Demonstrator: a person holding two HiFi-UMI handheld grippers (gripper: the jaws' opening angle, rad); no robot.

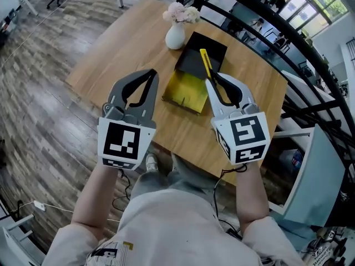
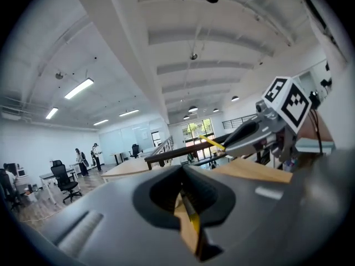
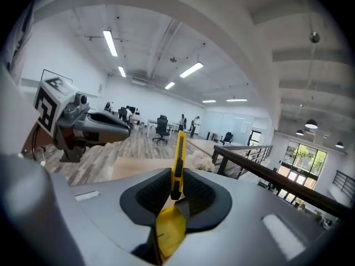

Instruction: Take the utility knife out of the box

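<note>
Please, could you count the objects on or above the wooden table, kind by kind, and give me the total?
Vase with flowers: 1
Box: 1
Utility knife: 1, held in the right tongs
Total: 3

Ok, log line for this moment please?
right gripper: utility knife held | left gripper: jaws shut, empty | box: open on table

The knife [image 1: 204, 62] is hidden at its lower end between the fingers of the right gripper [image 1: 213, 78]. The left gripper [image 1: 151, 73] covers part of the surface [image 1: 111, 54]. Distant people [image 2: 95, 153] are too small to tell apart.
</note>
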